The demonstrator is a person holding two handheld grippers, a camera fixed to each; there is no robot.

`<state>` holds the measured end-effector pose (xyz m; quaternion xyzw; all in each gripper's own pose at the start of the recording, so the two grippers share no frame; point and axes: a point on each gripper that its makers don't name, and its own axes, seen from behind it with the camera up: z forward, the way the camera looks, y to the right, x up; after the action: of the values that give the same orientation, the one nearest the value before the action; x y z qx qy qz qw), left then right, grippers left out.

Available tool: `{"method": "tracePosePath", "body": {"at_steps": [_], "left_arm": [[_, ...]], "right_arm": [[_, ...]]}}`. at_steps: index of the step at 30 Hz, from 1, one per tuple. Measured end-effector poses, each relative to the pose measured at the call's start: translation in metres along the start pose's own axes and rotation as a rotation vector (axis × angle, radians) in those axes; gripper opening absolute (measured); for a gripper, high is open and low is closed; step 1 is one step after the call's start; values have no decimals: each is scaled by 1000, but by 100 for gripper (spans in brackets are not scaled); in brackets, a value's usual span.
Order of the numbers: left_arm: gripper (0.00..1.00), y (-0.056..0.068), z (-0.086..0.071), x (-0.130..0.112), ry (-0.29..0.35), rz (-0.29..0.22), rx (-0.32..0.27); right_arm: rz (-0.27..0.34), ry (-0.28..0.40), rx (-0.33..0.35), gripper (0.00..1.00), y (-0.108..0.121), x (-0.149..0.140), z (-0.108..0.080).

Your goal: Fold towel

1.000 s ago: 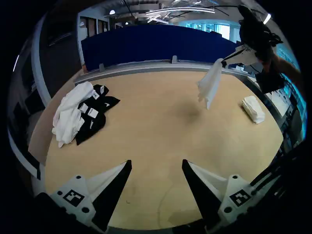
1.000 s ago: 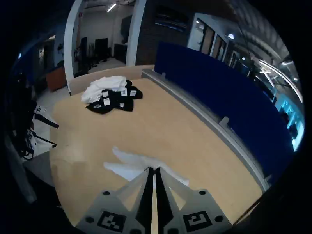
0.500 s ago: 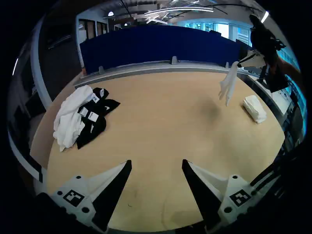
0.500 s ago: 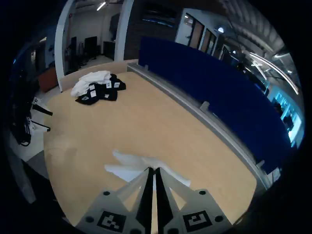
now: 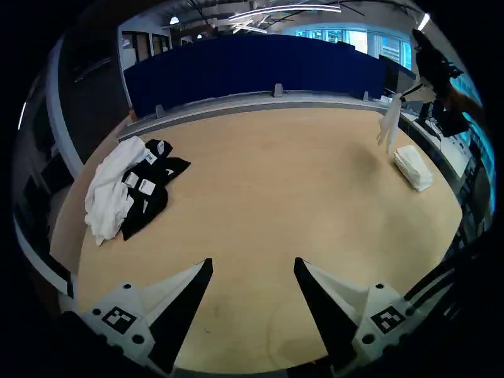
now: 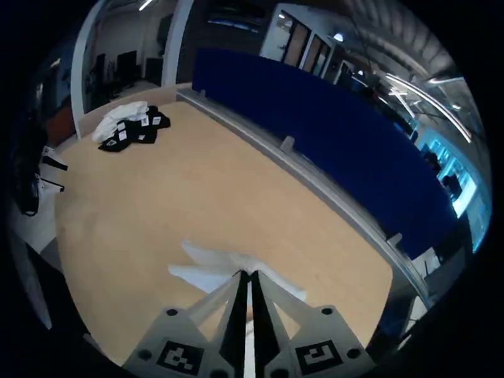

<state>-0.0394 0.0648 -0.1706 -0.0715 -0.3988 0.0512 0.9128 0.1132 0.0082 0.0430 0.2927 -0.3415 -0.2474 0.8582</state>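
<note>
A small white towel (image 6: 217, 268) hangs from my right gripper (image 6: 249, 277), whose fingers are shut on its edge. In the left gripper view the same towel (image 5: 389, 124) dangles above the table's far right, under the right gripper (image 5: 412, 91) and the hand holding it. Just below it lies a folded white towel (image 5: 412, 167) near the table's right edge. My left gripper (image 5: 252, 268) is open over the near side of the wooden table (image 5: 271, 183), with nothing between its fingers.
A heap of white and black cloths (image 5: 129, 189) lies at the table's left side, seen far off as the heap (image 6: 129, 123) in the right gripper view. A blue partition (image 5: 252, 66) runs along the table's far edge. The left gripper (image 6: 47, 173) shows at the left.
The right gripper has carried the hanging towel to the right, away from the table's middle and over to the folded towel. The left gripper has stayed put and open.
</note>
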Motion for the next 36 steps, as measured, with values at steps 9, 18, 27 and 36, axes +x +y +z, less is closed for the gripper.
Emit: {"method": "tracePosePath", "body": {"at_steps": [9, 18, 27, 36], "left_arm": [[96, 1, 3, 3, -8, 3, 3], [96, 4, 4, 4, -15, 16, 2], [96, 9, 7, 8, -18, 27, -7], [96, 16, 7, 11, -19, 40, -22]], "right_arm": [[5, -37, -34, 4, 36, -25, -4], [22, -51, -45, 4, 51, -39, -8], [43, -86, -56, 4, 55, -70, -24], [87, -152, -71, 4, 51, -130, -47]]}}
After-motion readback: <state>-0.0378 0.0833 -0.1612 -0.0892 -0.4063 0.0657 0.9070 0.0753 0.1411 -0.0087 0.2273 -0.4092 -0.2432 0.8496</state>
